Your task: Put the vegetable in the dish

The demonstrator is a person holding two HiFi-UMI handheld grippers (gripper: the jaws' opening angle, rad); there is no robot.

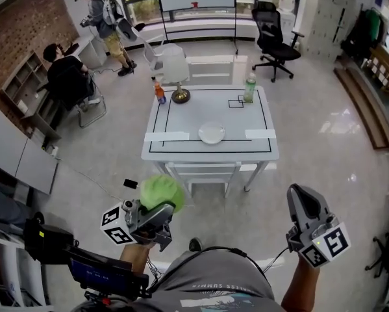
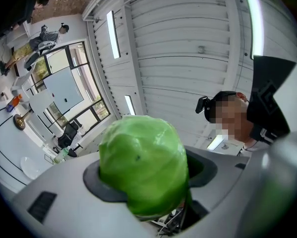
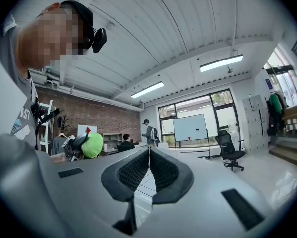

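At the white office table's [image 1: 207, 109] near edge sits a dish [image 1: 212, 133]; your left gripper [image 1: 154, 214] clamps a cabbage [image 2: 141, 165], right gripper [image 1: 300, 200] pressed closed.

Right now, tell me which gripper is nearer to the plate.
Left. The left gripper, holding the green vegetable, is short of the table, slightly left of the plate. The right gripper, shut and empty, is farther off to its right.

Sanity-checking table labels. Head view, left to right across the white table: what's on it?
Small orange bottle → table lamp with white shade and brass base → round white dish → clear bottle with green top.
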